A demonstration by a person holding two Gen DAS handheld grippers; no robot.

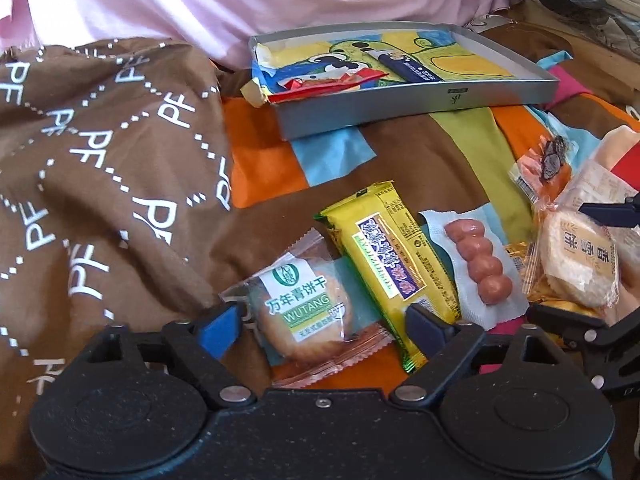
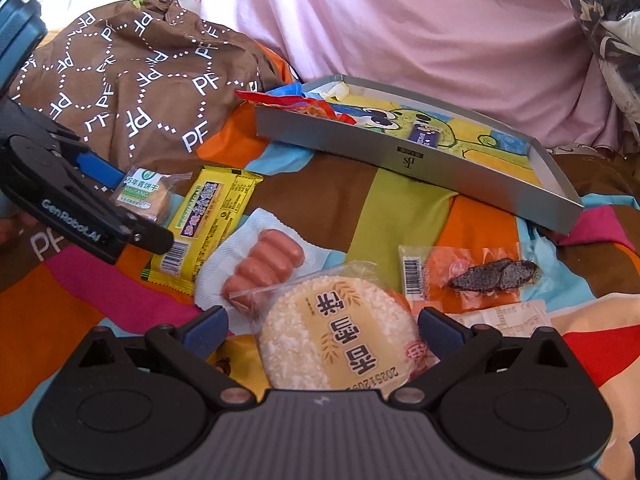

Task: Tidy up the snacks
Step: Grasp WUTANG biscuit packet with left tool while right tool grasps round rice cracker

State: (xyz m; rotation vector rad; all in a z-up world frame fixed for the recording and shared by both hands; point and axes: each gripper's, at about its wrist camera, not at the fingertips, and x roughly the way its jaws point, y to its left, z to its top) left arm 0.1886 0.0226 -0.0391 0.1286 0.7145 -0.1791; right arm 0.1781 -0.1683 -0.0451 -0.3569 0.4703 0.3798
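Both views were lit brightly by soft, daylight-like light, and the pink fabric [image 1: 248, 4] was washed out toward white at the top left of the left wrist view. Only faint, soft shadows were cast under the grey tray [image 2: 416, 156], while small glare spots were seen on the sausage pack [image 1: 478, 268] and the yellow wrapper [image 1: 390, 264]. Strong fisheye bending and dark corner vignetting were noted, with slight softness at the edges.
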